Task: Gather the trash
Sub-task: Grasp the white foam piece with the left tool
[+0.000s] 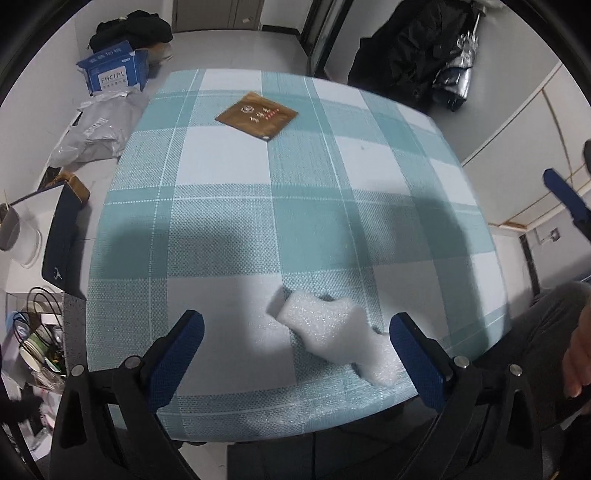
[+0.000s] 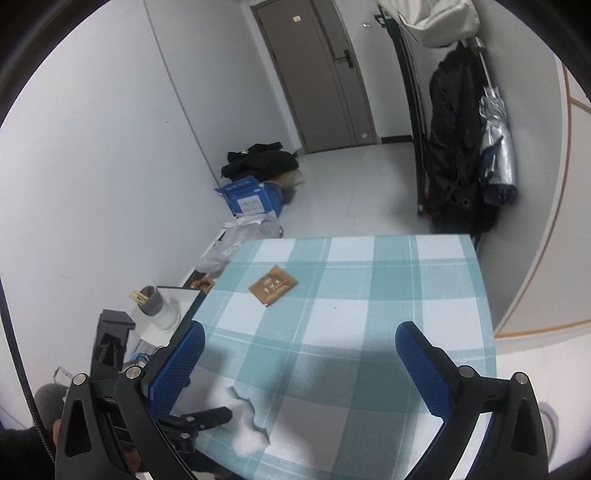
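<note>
A crumpled white foam sheet (image 1: 332, 332) lies near the front edge of the table with the teal checked cloth (image 1: 229, 229). My left gripper (image 1: 297, 319) points down over the foam, open. The foam sits between its blue fingers (image 1: 177, 354), closer to the right one, and no pad presses on it. A flat brown packet (image 1: 257, 115) lies toward the far side of the table. In the right wrist view my right gripper (image 2: 300, 329) hovers open above the cloth (image 2: 369, 295) with nothing between its fingers. The packet (image 2: 273, 285) lies ahead of it and the foam (image 2: 245, 424) at lower left.
Left of the table the floor holds a blue tissue box (image 1: 114, 72), grey plastic bags (image 1: 99, 129), dark clothes (image 1: 131, 29) and a white cup with sticks (image 2: 159, 306). A black coat (image 2: 454, 147) and a silver umbrella (image 2: 496, 147) hang at the back right. A person's hand (image 1: 578, 354) is at the right.
</note>
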Action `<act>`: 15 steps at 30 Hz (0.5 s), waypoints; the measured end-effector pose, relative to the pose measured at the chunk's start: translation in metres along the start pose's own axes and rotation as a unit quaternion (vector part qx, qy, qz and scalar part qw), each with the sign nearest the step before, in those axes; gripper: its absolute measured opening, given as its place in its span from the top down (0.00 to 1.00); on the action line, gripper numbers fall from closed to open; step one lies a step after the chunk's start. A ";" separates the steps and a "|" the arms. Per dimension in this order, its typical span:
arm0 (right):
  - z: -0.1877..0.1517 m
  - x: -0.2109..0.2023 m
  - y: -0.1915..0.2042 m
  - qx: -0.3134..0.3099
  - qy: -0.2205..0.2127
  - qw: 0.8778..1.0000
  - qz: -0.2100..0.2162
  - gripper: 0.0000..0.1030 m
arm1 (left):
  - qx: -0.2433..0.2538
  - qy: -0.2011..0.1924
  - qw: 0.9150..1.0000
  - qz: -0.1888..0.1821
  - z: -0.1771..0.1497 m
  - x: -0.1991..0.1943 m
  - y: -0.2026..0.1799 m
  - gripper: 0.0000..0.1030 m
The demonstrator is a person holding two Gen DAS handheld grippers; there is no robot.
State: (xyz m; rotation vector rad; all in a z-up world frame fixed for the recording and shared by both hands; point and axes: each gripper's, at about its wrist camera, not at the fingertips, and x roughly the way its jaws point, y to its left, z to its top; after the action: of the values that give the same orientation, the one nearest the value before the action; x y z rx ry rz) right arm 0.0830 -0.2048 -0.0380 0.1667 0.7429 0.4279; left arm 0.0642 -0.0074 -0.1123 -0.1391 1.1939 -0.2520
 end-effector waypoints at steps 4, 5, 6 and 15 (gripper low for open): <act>-0.001 -0.003 -0.004 0.013 0.003 1.000 0.003 0.00 | -0.007 0.018 1.000 -0.010 0.000 0.004 -0.001 0.15; -0.001 -0.004 -0.005 0.016 0.004 1.000 0.004 0.00 | -0.007 0.022 1.000 -0.008 -0.001 0.005 -0.002 0.16; -0.001 -0.005 -0.005 0.017 0.004 1.000 0.004 0.00 | -0.006 0.026 1.000 -0.006 -0.002 0.006 -0.003 0.17; -0.003 -0.009 -0.010 0.025 0.008 1.000 0.003 0.00 | 0.007 0.033 0.999 0.010 -0.005 0.009 -0.014 0.41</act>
State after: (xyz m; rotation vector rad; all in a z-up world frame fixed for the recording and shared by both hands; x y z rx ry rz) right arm 0.0784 -0.2181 -0.0377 0.2114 0.7696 0.4168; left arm 0.0610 -0.0234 -0.1184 -0.1070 1.2587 -0.2504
